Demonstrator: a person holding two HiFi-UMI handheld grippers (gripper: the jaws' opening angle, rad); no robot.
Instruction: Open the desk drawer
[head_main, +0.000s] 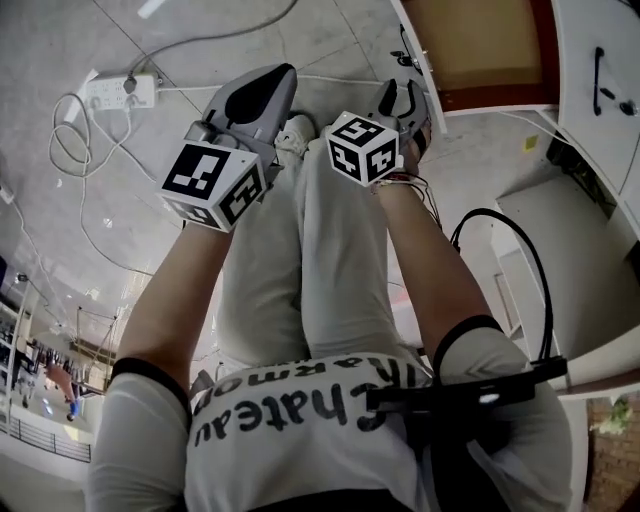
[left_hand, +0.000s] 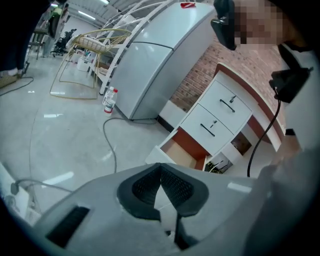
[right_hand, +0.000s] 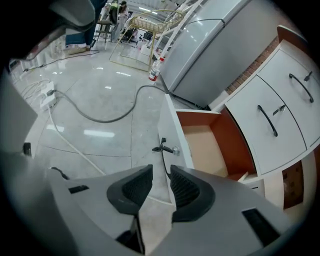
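Judging by the drawer (right_hand: 202, 142) standing pulled well out, opening looks finished (handle (right_hand: 164, 148) free); right gripper (right_hand: 161, 175) spread, empty; left gripper (left_hand: 160, 169) pressed together. Next: simply back away.

Top: white short-sleeved top (head_main: 300, 420), black lettering across it.
Sleeves: black band (head_main: 150, 372) at each hem.
Trousers: pale grey trousers (head_main: 320, 260).
Grippers: left gripper (head_main: 283, 75) and right gripper (head_main: 402, 96), smooth grey shells; black ridged pads (right_hand: 186, 189).
Cubes: behind each gripper's jaws, a white cube (head_main: 215, 185) with black square markers.
Cable: black cable (head_main: 532, 270), looping behind the right gripper.
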